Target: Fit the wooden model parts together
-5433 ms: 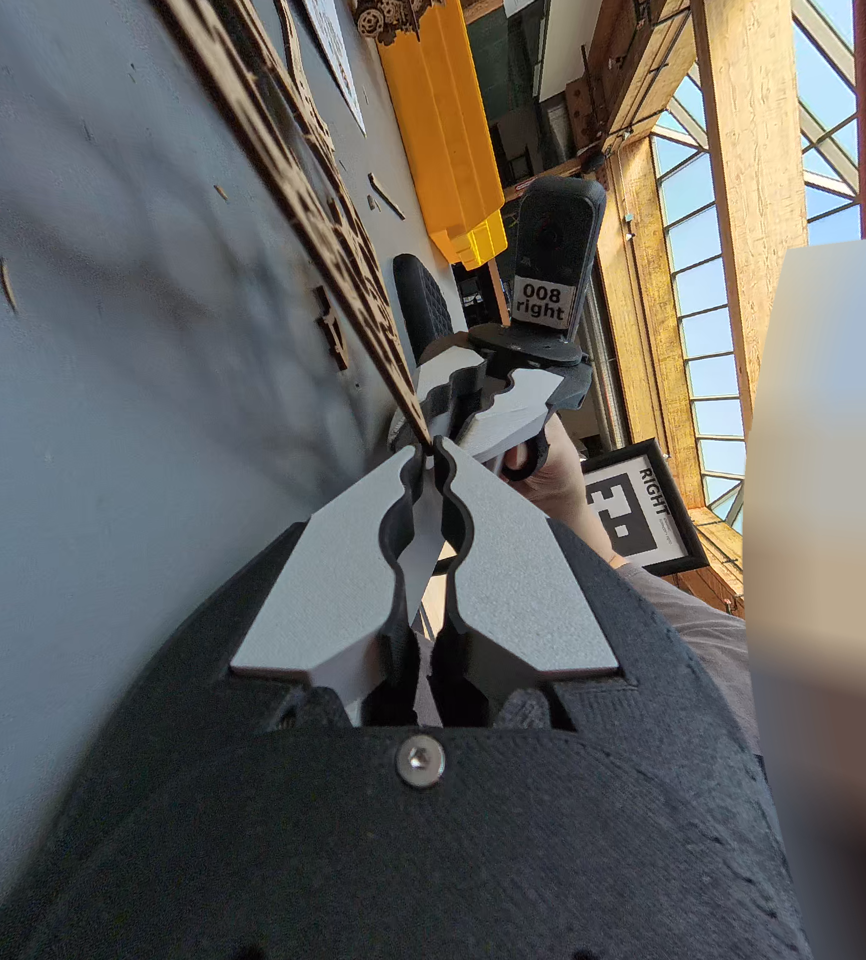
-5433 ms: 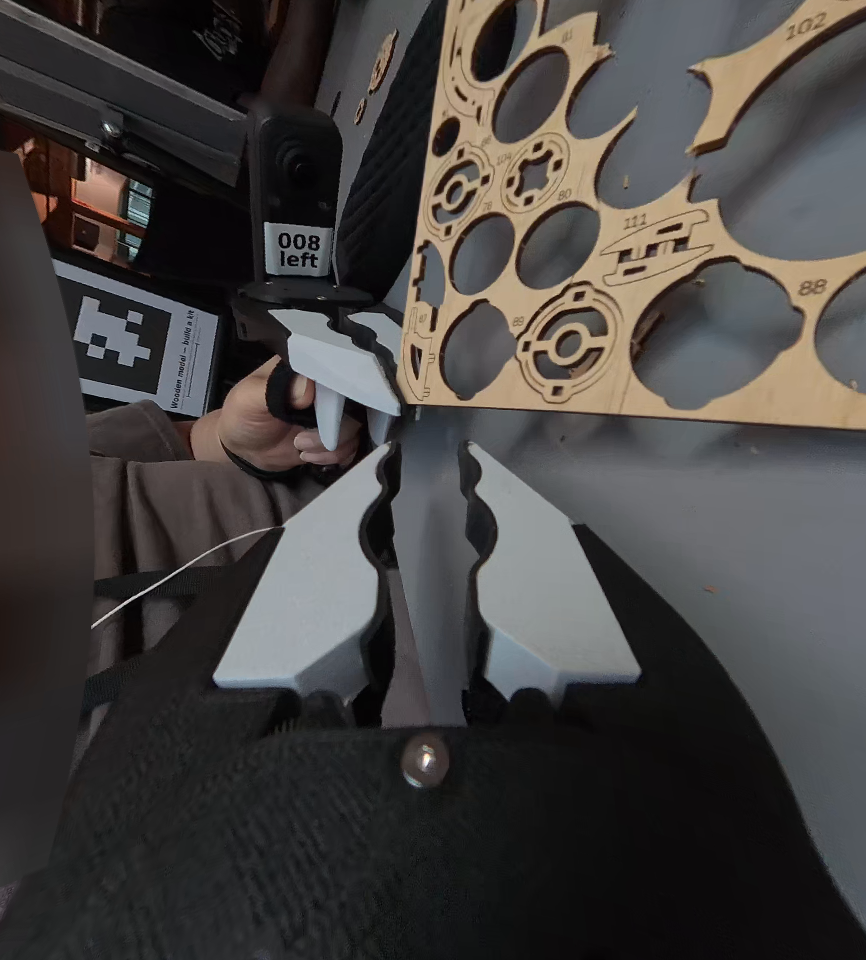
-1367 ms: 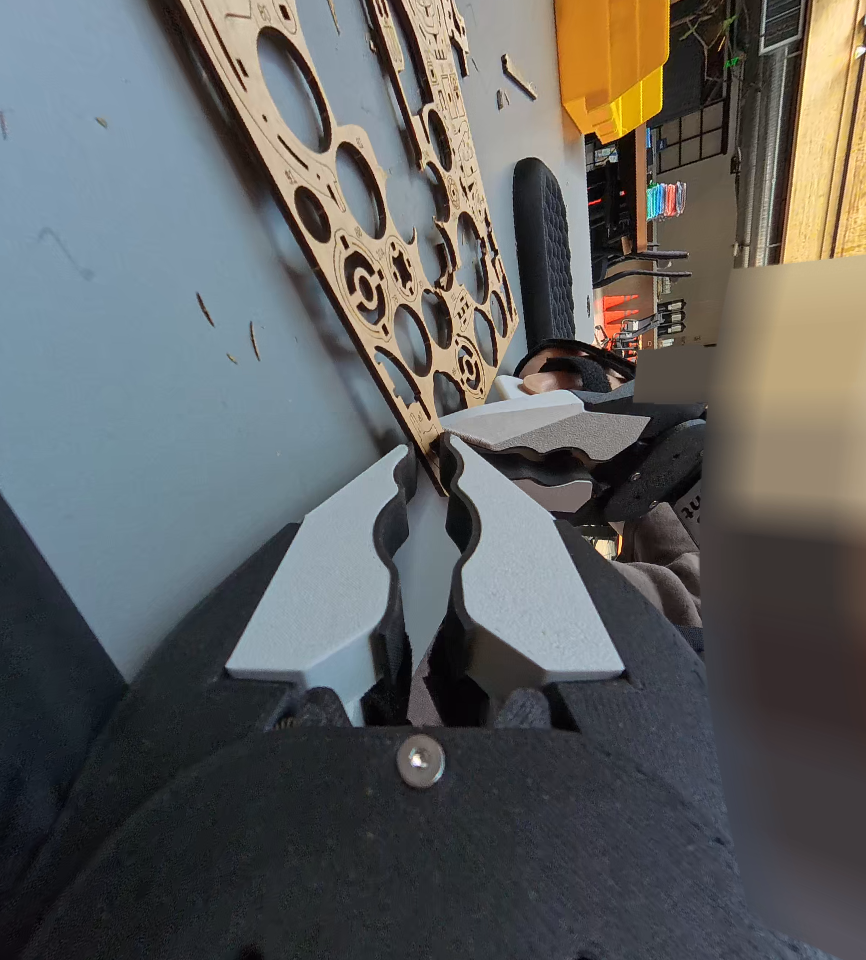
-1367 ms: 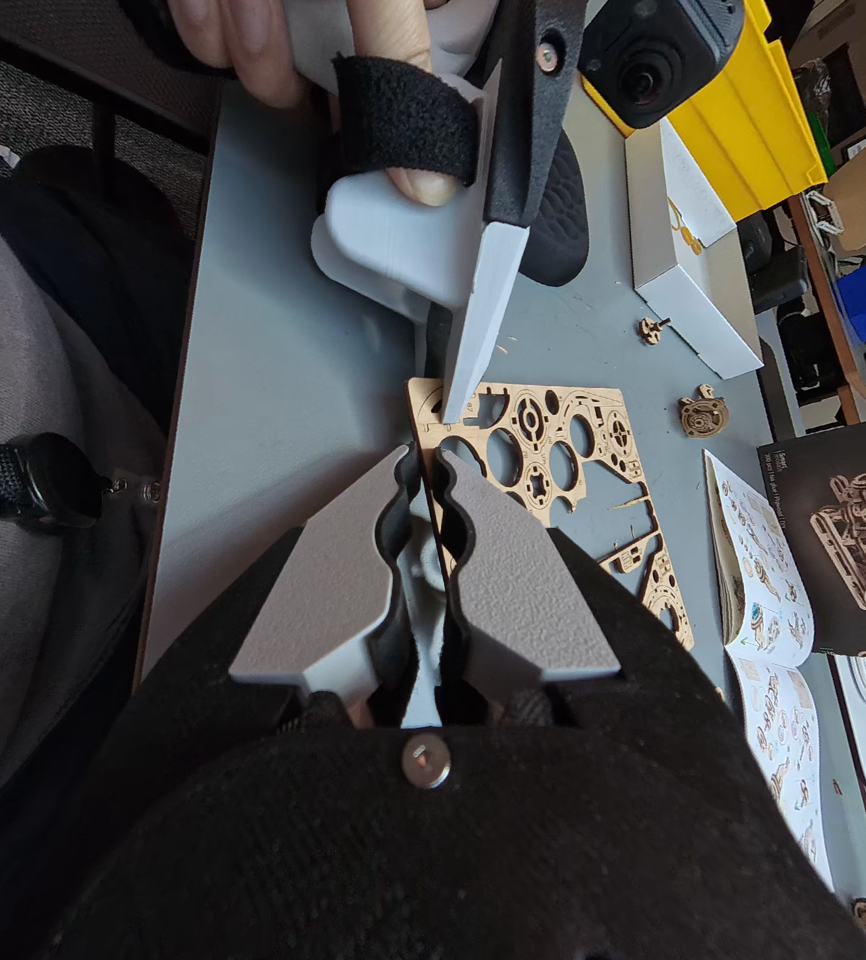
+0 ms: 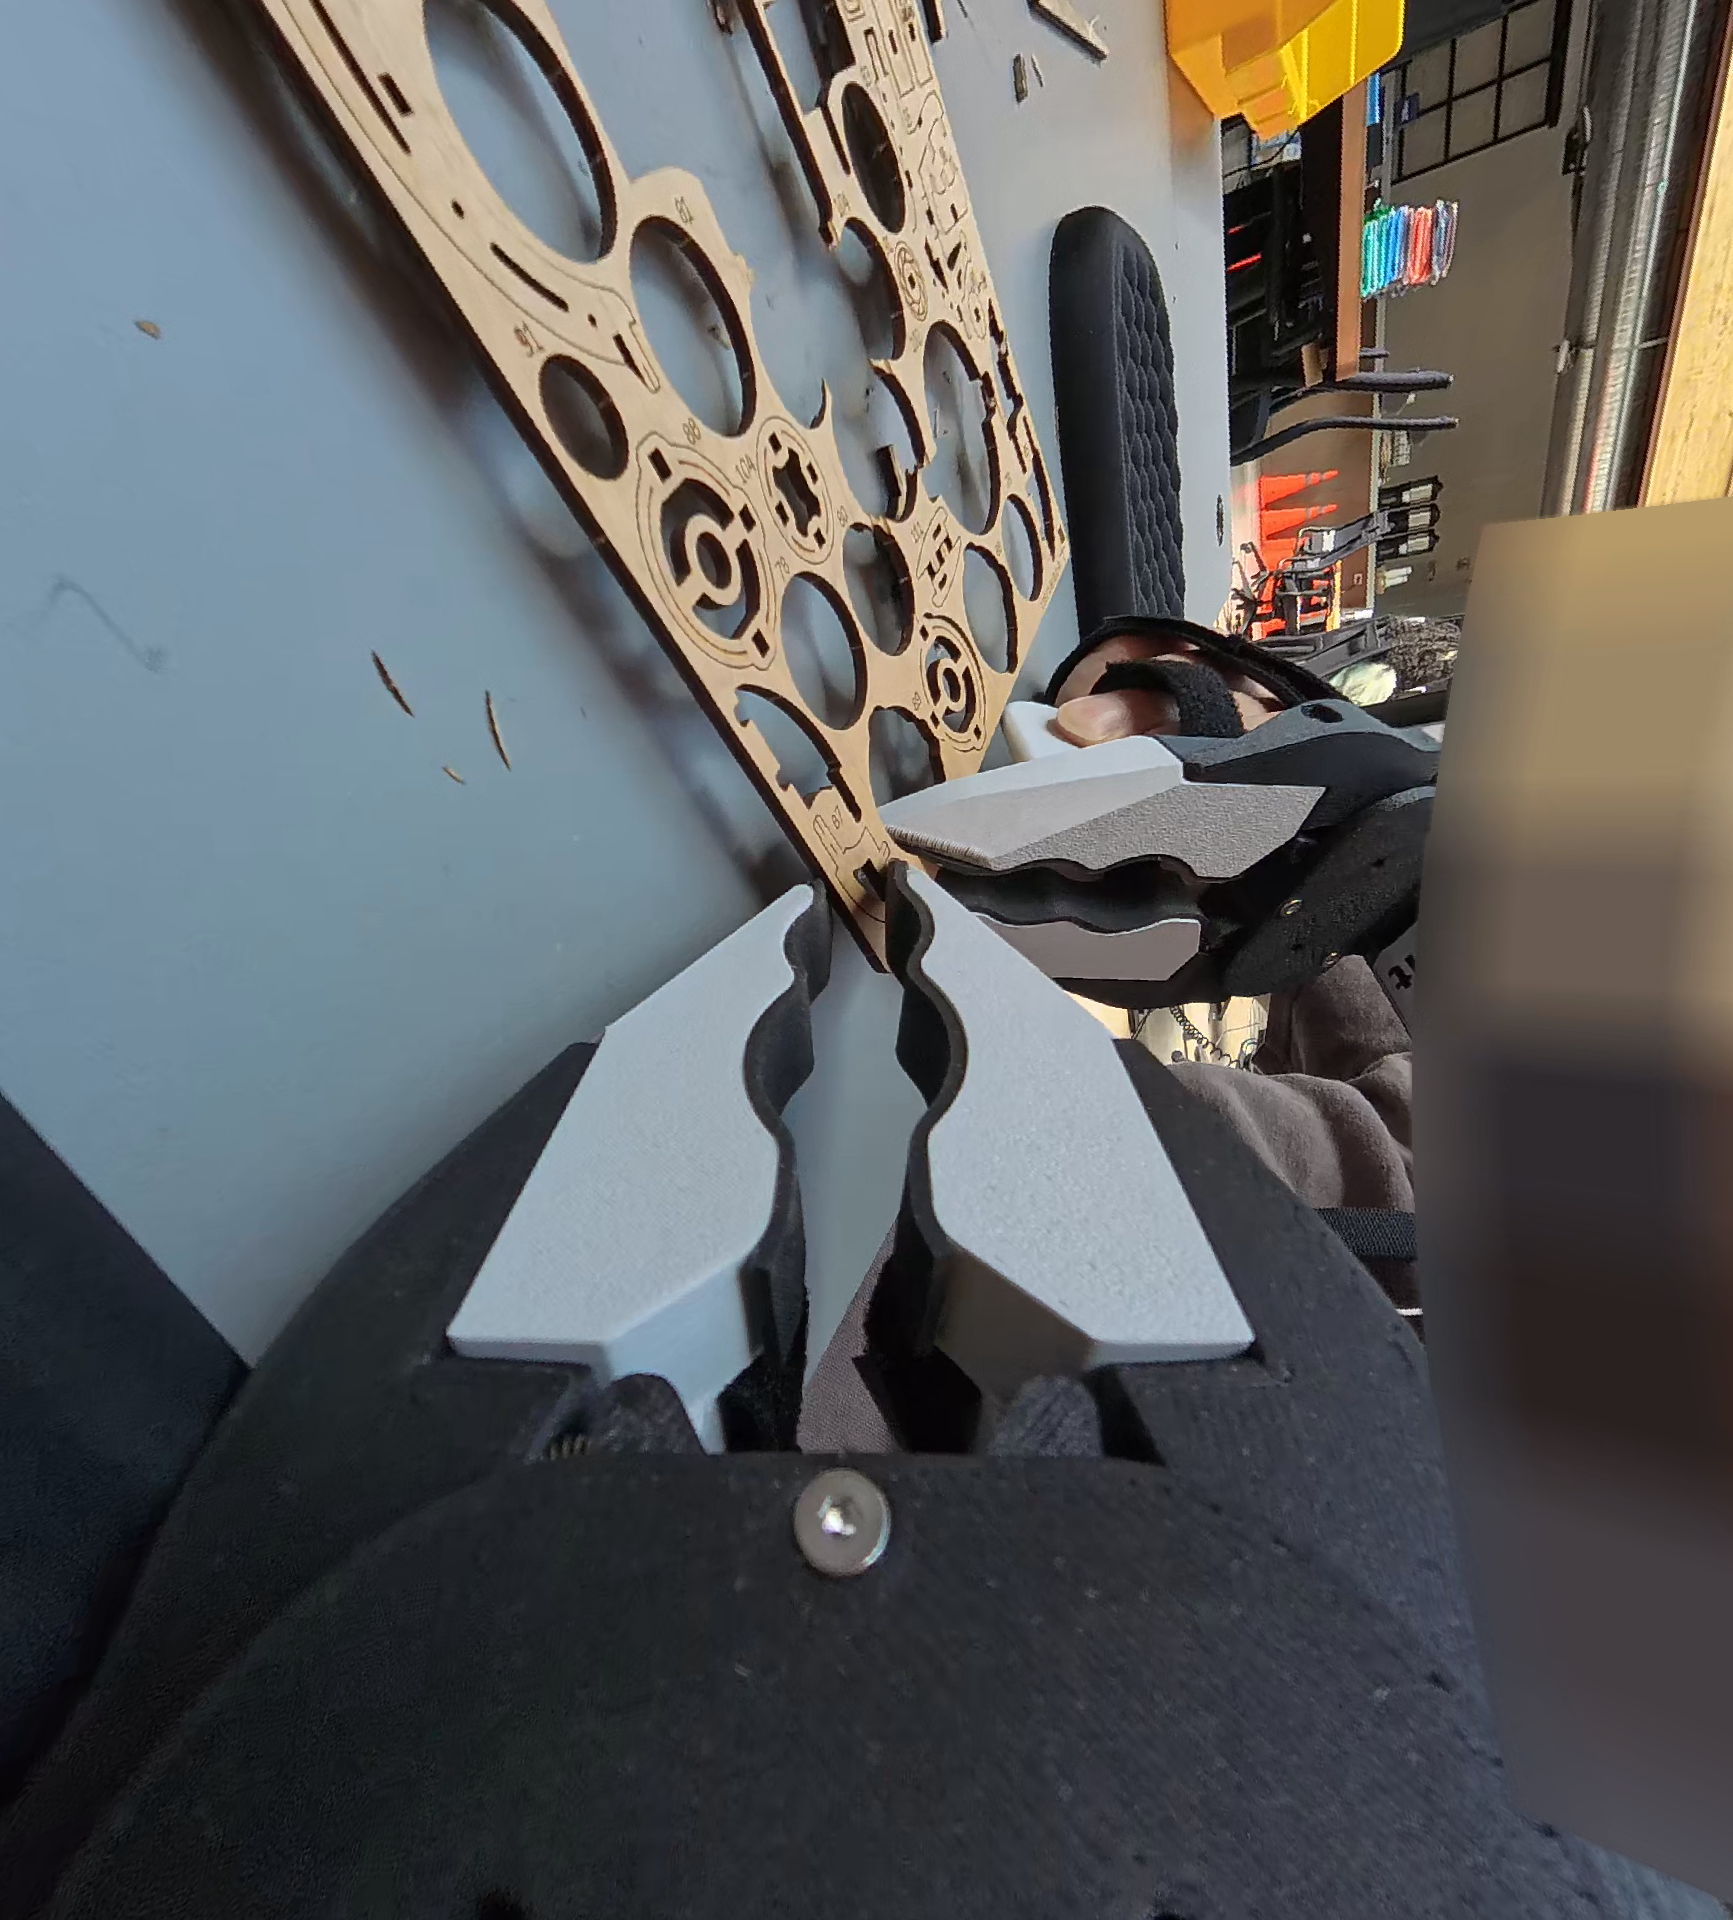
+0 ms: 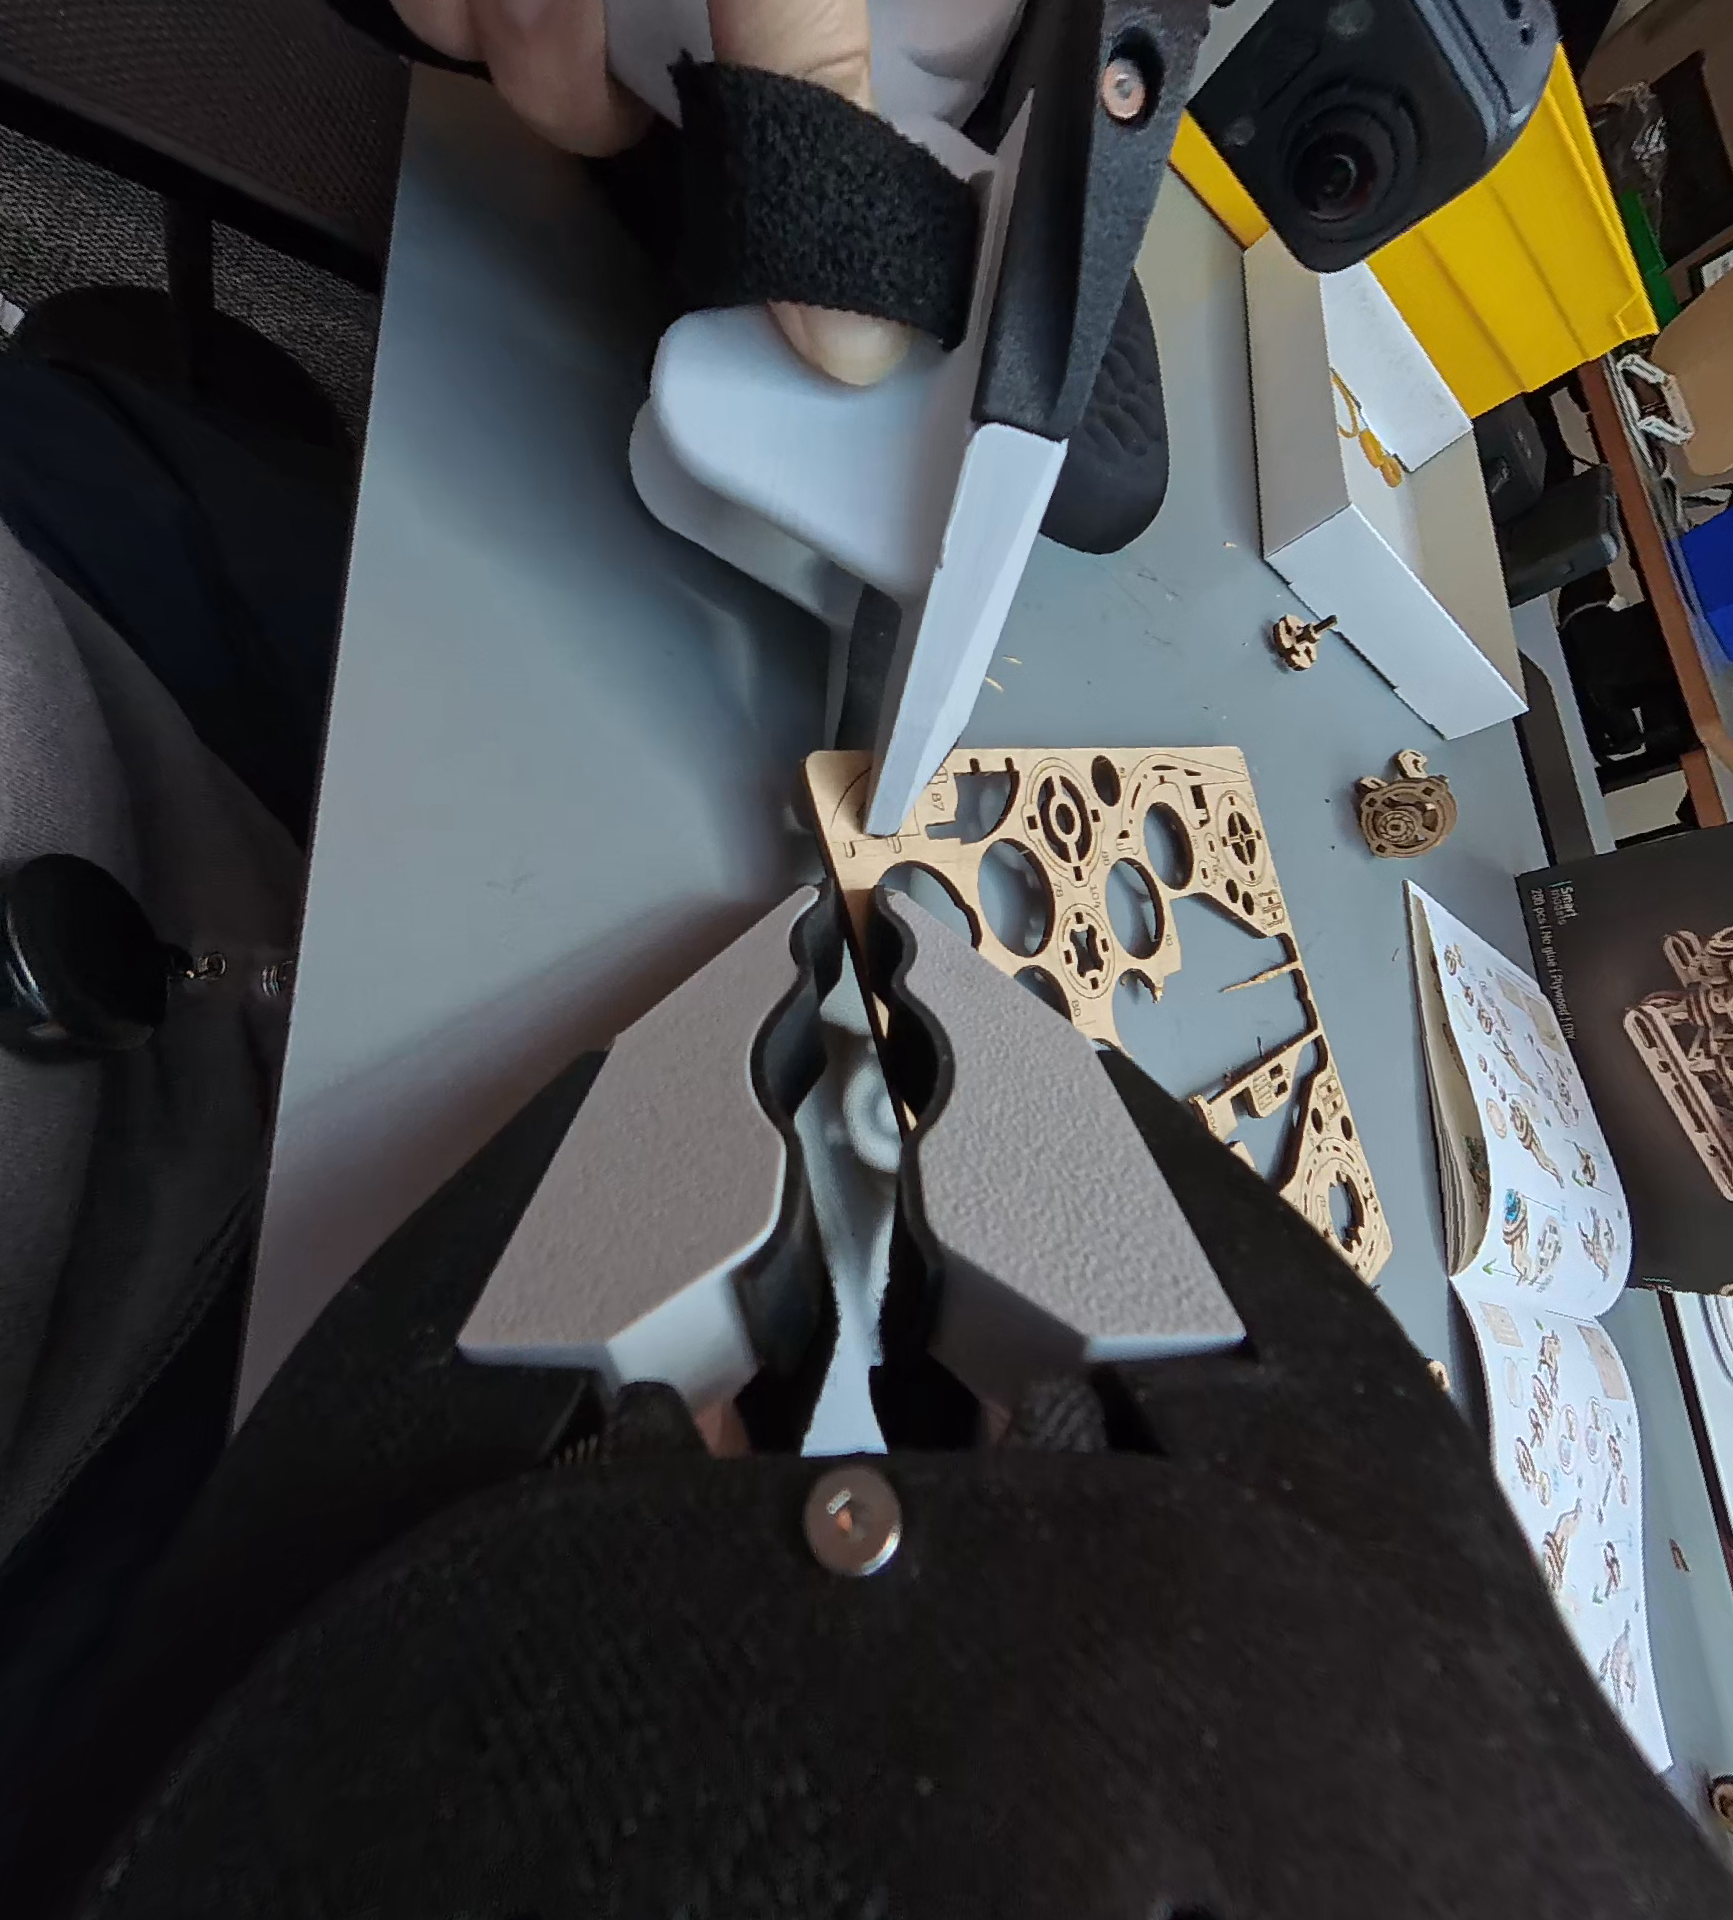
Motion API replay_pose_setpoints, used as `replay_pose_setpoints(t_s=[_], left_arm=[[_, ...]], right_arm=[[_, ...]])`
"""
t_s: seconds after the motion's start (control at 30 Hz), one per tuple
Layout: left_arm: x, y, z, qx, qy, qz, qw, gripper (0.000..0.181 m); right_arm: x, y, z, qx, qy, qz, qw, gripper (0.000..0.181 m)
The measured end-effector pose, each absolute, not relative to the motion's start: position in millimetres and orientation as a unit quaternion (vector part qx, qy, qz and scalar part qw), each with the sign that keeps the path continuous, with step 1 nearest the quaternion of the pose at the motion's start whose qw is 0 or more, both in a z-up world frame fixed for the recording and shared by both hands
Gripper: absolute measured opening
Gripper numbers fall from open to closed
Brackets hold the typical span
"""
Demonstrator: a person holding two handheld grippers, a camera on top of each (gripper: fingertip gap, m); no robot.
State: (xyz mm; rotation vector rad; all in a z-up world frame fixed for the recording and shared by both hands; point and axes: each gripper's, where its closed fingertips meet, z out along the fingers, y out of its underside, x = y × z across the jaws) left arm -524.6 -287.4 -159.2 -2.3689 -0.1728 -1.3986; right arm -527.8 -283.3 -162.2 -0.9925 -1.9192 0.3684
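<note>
— Gripping what, exactly, on the left side?

— The left gripper (image 5: 857,891) is clamped on the near corner of the flat, pale plywood sheet of laser-cut model parts (image 5: 706,436), its two grey fingers pinching the sheet's thin edge. The sheet is lifted off the grey tabletop (image 5: 218,644) at that corner and slants away over it.

— And the right one?

— The right gripper (image 6: 849,896) is likewise clenched on the same sheet (image 6: 1090,883), biting its edge from the other side of the corner. From its camera the left gripper's pale finger (image 6: 955,634) comes down from above and meets the sheet's corner, with a person's hand (image 6: 800,208) under a black strap behind it.

— What else lies on the table?

— Beyond the sheet, a small round assembled wooden piece (image 6: 1402,805) and a tinier one (image 6: 1298,636), a white cardboard box (image 6: 1381,540), an open illustrated instruction booklet (image 6: 1537,1247) and a dark box showing the model (image 6: 1714,1060). A yellow plastic bin (image 6: 1506,249) sits farther back, and a black mesh-textured oval pad (image 5: 1116,416) rests near the sheet's far side.
</note>
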Motion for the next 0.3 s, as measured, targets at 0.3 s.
replay_pose_setpoints(t_s=[0.3], left_arm=[[-525.0, -282.8, -158.9, -0.851, -0.046, -0.482, 0.204, 0.010]], right_arm=[[-527.3, -278.7, -162.2, -0.419, -0.771, 0.158, 0.453, 0.003]])
